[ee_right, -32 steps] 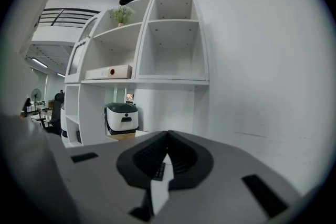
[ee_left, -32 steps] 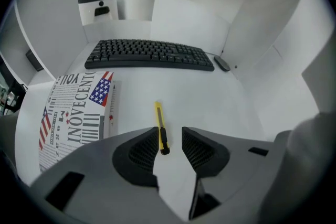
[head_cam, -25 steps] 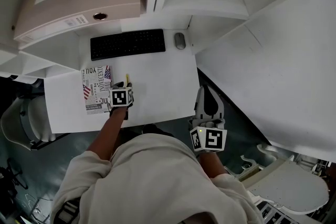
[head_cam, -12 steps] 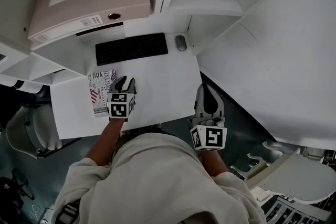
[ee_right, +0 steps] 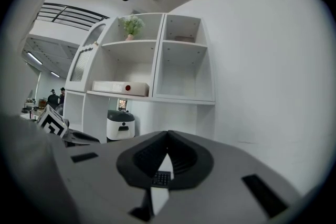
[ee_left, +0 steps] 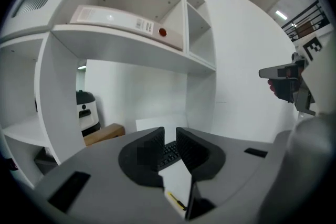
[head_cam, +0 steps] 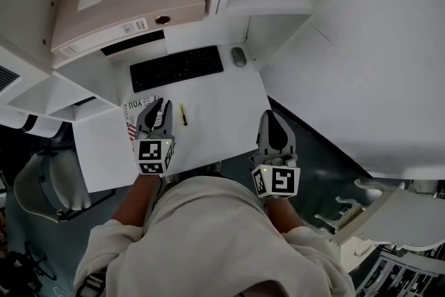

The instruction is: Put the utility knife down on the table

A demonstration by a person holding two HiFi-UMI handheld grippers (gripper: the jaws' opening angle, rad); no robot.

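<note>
The utility knife [head_cam: 183,114], slim and yellow and black, lies flat on the white table [head_cam: 222,115], just right of my left gripper [head_cam: 158,106]. That gripper hangs above the table's front left part, apart from the knife. Its jaws have just been closing and stand a little apart with nothing between them. In the left gripper view the knife [ee_left: 176,200] shows low down, beneath the left gripper [ee_left: 169,136]. My right gripper [head_cam: 272,119] is held off the table's right front corner. In the right gripper view the right gripper [ee_right: 168,136] has its tips meeting, empty.
A black keyboard [head_cam: 176,67] and a grey mouse [head_cam: 238,56] lie at the table's back. A printed booklet [head_cam: 131,112] lies partly under my left gripper. White shelving rises behind, with a beige binder [head_cam: 125,0] on a shelf. A chair [head_cam: 38,184] stands left.
My left gripper has lifted off the table and drawn back toward the person, leaving the knife lying uncovered. Its jaws went wide, then narrowed. The right gripper barely shifted.
</note>
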